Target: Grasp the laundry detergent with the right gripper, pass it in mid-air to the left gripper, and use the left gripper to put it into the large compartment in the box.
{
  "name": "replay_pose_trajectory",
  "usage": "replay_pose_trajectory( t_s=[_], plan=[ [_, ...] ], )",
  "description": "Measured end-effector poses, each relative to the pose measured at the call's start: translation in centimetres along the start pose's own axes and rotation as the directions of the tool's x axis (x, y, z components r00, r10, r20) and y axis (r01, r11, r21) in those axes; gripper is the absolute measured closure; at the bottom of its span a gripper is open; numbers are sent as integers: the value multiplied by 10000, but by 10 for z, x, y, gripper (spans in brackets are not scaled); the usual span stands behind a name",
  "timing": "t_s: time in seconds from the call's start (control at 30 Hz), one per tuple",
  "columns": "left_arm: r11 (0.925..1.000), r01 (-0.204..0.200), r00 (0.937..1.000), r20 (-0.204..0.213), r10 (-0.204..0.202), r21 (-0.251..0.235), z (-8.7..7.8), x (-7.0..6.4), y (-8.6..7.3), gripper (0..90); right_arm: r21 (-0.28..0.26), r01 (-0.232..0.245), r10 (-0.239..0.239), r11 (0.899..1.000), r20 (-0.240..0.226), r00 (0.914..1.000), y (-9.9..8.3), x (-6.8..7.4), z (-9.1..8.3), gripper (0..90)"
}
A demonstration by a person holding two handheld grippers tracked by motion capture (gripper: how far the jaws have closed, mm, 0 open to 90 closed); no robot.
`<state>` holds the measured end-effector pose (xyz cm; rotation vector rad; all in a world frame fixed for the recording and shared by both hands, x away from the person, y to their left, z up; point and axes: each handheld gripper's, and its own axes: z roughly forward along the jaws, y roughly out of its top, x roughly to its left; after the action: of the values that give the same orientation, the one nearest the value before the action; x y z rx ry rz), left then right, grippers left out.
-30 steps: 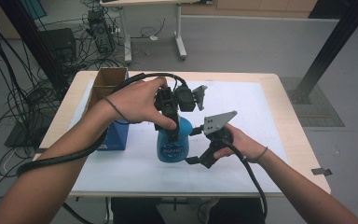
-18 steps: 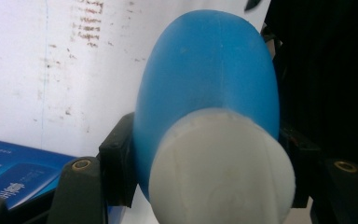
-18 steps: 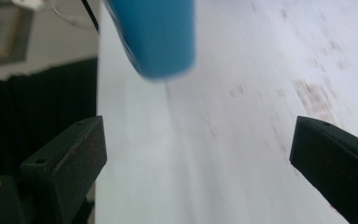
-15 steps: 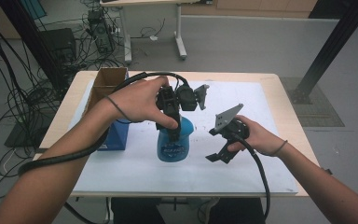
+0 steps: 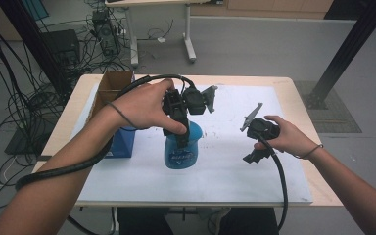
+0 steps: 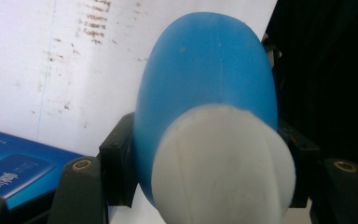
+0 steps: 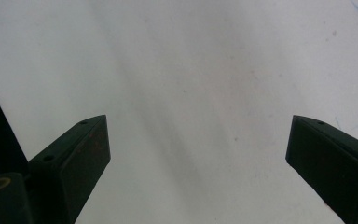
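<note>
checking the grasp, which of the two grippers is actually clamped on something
The left gripper: its jaws press both sides of the blue bottle. The right gripper is wide open over the white sheet.

R gripper (image 5: 252, 155) has moved: 1 s ago it sat right by the blue bottle (image 5: 181, 152), nearly touching its right side; half a sec ago it had pulled off a bit; now it's well apart from the bottle, over the white sheet (image 5: 225, 171) toward the table's right part. R hand (image 5: 285, 136) and forearm went w/ it, swinging outward to the right, so the arm now comes in at a flatter angle from the bottom right corner. The cable (image 5: 280, 186) trailing from that gripper shifted right too. R gripper view: jaws wide apart, w/ just white sheet between them.
</note>
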<state>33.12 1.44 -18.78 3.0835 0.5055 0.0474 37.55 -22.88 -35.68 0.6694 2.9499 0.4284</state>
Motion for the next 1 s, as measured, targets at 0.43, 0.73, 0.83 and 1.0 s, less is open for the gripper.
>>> replay_pose_trajectory(
  t_s=[0.43, 0.73, 0.83, 1.0],
  plan=[
    [9789, 2014, 9762, -752, -2035, -350, -20, -4, 8, 373, 443, -433, 404, 9981, 652, 9971, -7, -8, 3, 66],
    [9644, 2614, 9594, -987, -2641, -400, -27, -4, 19, 373, 347, -689, 659, 9970, 819, 9945, -9, -10, 0, 66],
    [9633, 2670, 9578, -1029, -2684, -282, -26, -4, 22, 373, 329, -703, 675, 9970, 811, 9944, -9, -10, 0, 67],
    [9598, 2797, 9534, -1104, -2807, -243, -35, -1, 25, 373, 235, -652, 632, 9976, 800, 9948, -8, -8, 1, 67]
  ],
)
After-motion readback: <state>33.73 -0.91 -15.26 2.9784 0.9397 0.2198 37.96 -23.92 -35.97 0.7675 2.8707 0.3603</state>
